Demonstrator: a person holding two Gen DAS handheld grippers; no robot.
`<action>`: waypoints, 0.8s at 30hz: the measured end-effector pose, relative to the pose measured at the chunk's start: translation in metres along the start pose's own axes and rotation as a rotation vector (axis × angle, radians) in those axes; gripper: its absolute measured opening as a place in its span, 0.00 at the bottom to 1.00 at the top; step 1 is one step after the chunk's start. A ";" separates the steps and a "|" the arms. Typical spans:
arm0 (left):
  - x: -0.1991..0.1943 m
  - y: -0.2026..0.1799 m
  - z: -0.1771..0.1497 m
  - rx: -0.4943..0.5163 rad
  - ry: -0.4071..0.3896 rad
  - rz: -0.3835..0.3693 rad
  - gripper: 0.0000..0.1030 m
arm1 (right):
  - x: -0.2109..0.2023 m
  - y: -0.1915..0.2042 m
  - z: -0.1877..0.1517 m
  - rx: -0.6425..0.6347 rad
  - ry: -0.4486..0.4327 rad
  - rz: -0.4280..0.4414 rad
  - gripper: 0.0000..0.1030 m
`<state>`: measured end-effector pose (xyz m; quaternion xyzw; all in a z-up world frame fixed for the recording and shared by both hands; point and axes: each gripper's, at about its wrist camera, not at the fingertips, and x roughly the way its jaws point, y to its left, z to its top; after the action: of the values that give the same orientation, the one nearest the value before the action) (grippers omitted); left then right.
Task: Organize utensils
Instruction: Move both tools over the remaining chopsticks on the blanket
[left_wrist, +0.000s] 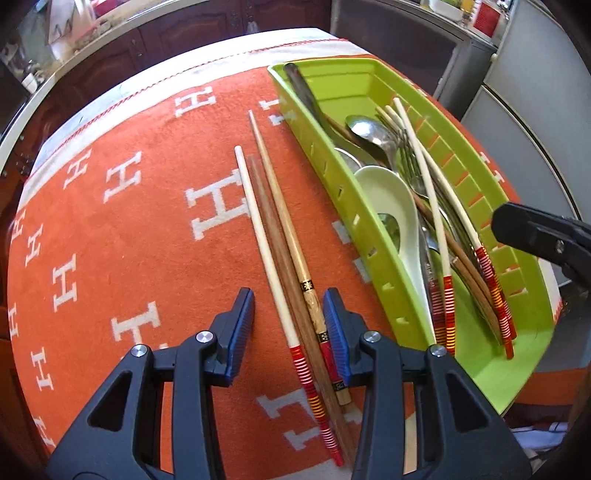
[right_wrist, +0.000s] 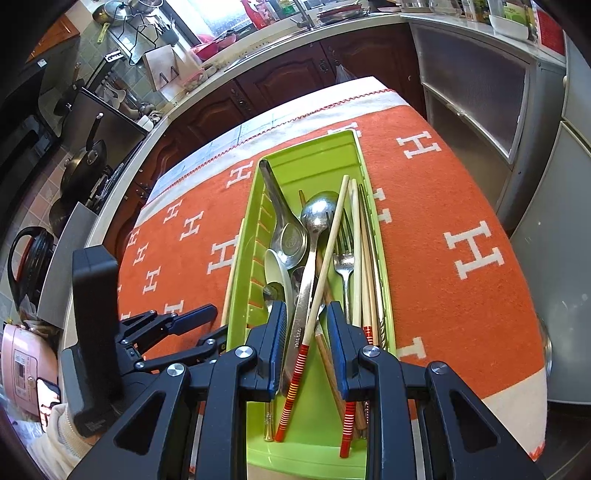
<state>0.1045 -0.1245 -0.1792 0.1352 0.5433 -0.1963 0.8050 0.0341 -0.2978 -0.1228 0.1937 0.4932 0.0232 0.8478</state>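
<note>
Chopsticks (left_wrist: 280, 266) — three loose on the orange cloth (left_wrist: 129, 229) beside the green tray (left_wrist: 517, 373) — are straddled by the left gripper (left_wrist: 289, 314), jaws wide, nothing held. One stick should be isolated before closing. Only the right view shows the right gripper (right_wrist: 307, 325), open and empty over the tray's jumbled cutlery (right_wrist: 314, 236).

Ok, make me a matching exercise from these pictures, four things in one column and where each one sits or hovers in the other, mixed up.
Things:
1. white ceramic spoon
2. wooden chopstick with gold bands
3. left gripper
4. right gripper

Places:
A. lying on the orange cloth, outside the tray
B. open above the utensils in the green tray
C. inside the green tray, near its left wall
D. open over the chopsticks on the cloth

Pairs: 1-C, 2-A, 3-D, 4-B
</note>
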 end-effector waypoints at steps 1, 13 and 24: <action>0.000 0.002 0.000 -0.012 0.002 0.008 0.35 | -0.001 0.001 0.000 -0.004 -0.001 0.001 0.22; -0.003 0.061 -0.012 -0.196 0.015 0.083 0.35 | -0.005 0.036 0.001 -0.098 -0.008 0.049 0.22; -0.013 0.088 -0.030 -0.294 0.053 0.053 0.35 | 0.005 0.097 0.009 -0.228 -0.001 0.118 0.22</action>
<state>0.1164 -0.0313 -0.1782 0.0355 0.5833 -0.0898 0.8065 0.0589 -0.2100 -0.0890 0.1249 0.4748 0.1290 0.8616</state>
